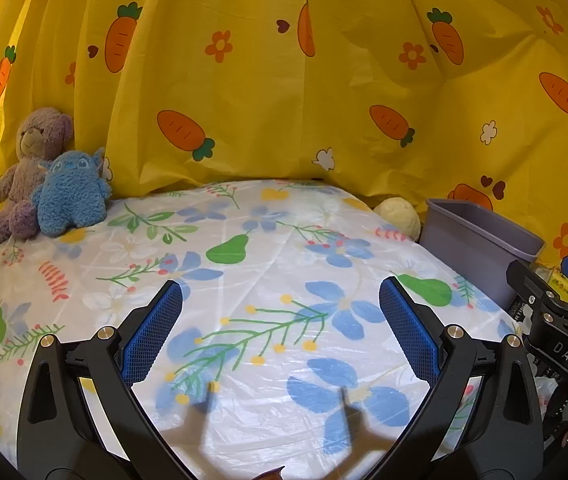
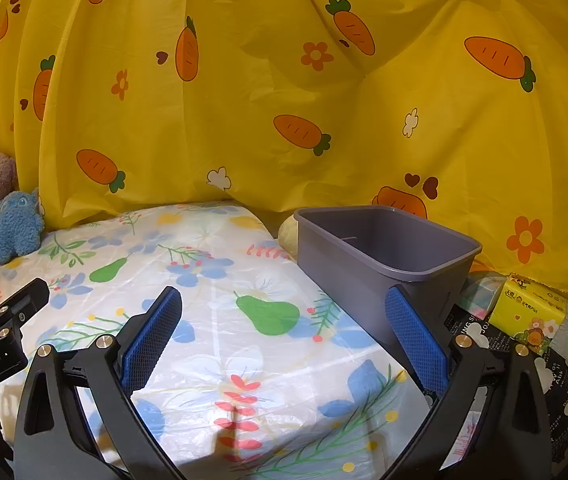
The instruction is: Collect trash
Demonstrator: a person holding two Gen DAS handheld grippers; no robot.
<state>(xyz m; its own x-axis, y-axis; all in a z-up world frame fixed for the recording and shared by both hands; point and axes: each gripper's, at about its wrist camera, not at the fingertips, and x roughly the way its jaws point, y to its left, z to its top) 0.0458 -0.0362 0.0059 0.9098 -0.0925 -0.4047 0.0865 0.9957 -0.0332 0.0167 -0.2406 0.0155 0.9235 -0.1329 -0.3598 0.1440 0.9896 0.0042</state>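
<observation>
Left gripper [image 1: 280,332] spread wide, nothing between its blue pads, hovering over the desk [image 1: 244,280] with its floral plastic cover. Right gripper [image 2: 284,336] likewise wide open and empty, above the same cover, its right finger just in front of the grey bin [image 2: 383,256]. Grey bin upright at the desk's right edge, interior bare as far as can be seen. No loose trash to be made out on the cover in either view. Pale round plush [image 1: 397,214] tucked between the bin's far side and the yellow carrot-print curtain [image 1: 284,80]. Purple teddy bear [image 1: 24,176] and blue plush [image 1: 72,196] seated side by side, touching, at the far left corner against the curtain. Yellow tissue pack [image 2: 527,312] right of the bin, lying on a dark printed cloth [image 2: 479,340].
</observation>
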